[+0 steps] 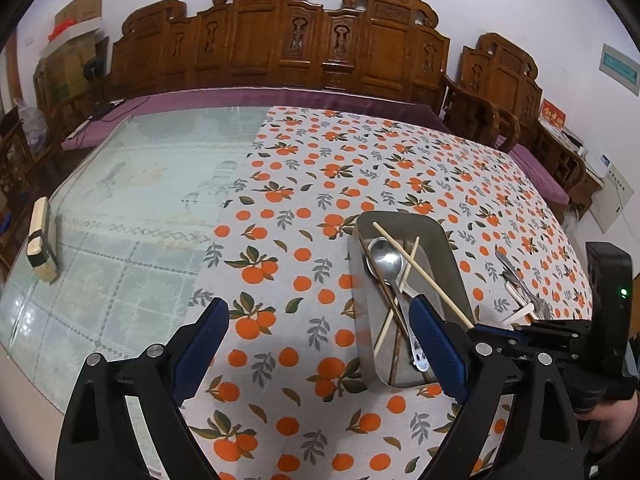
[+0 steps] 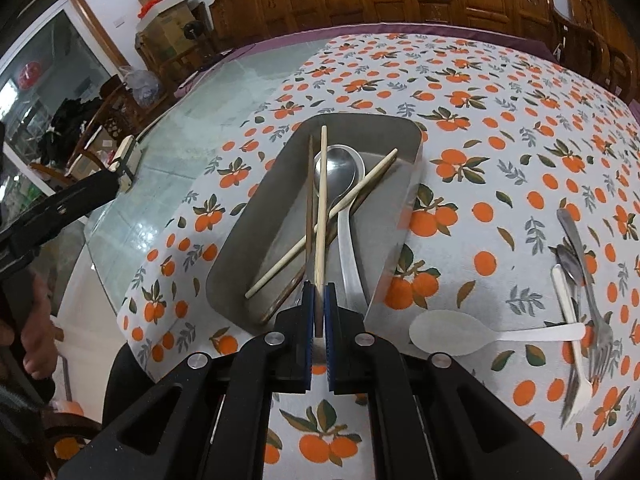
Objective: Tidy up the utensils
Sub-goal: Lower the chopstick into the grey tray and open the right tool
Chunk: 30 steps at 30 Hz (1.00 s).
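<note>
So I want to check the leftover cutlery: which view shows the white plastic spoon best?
The right wrist view: the white plastic spoon lies whole on the cloth, bowl and handle clear, beside the forks. The left wrist view shows only a sliver of pale handle at its right edge, behind the other hand-held gripper.

Carved wooden bench (image 1: 320, 44) behind the orange-print tablecloth (image 1: 304, 264); stacked cardboard boxes (image 2: 166, 8), perhaps storage, left.

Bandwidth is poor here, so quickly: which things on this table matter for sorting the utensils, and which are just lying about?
Job:
- metal tray
- light chopstick in the shut right gripper
- chopsticks and metal spoon in the tray
- loose white spoon and forks
- left gripper, open and empty

Lying about:
- wooden block
- cardboard boxes
</note>
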Available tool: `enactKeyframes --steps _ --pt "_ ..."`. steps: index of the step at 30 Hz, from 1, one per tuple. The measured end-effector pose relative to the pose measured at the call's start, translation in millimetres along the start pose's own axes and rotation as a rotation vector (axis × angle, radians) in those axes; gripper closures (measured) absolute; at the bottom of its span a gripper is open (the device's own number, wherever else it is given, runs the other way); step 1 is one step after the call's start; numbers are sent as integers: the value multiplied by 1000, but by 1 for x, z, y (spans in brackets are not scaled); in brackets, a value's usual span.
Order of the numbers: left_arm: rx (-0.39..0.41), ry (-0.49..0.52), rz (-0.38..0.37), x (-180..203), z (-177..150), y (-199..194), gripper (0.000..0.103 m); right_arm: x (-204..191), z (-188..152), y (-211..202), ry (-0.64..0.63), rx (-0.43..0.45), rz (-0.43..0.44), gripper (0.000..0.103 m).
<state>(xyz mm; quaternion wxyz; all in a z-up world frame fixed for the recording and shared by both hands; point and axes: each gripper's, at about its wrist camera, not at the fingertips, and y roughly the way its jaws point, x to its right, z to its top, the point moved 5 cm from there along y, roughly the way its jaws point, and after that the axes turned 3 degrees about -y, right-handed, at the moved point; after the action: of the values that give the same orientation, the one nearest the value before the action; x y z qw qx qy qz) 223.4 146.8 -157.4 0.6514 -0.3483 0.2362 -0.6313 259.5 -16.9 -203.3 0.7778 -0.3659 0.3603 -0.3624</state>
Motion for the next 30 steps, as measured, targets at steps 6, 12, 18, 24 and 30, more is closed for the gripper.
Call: enactKeyframes --steps 6,12,18,24,30 --pt "2 -7 4 -6 0 -1 15 -2 3 8 13 -8 19 97" --pt "2 -9 7 -8 0 -1 15 -8 5 11 12 -6 38 96" --pt "1 -6 9 -8 0 -1 15 -15 7 10 -3 0 63 94" --pt "3 4 13 -4 -1 -2 15 -13 5 1 -34 23 57 93" --pt "3 25 3 12 -2 -4 15 3 -2 -32 -65 83 3 93"
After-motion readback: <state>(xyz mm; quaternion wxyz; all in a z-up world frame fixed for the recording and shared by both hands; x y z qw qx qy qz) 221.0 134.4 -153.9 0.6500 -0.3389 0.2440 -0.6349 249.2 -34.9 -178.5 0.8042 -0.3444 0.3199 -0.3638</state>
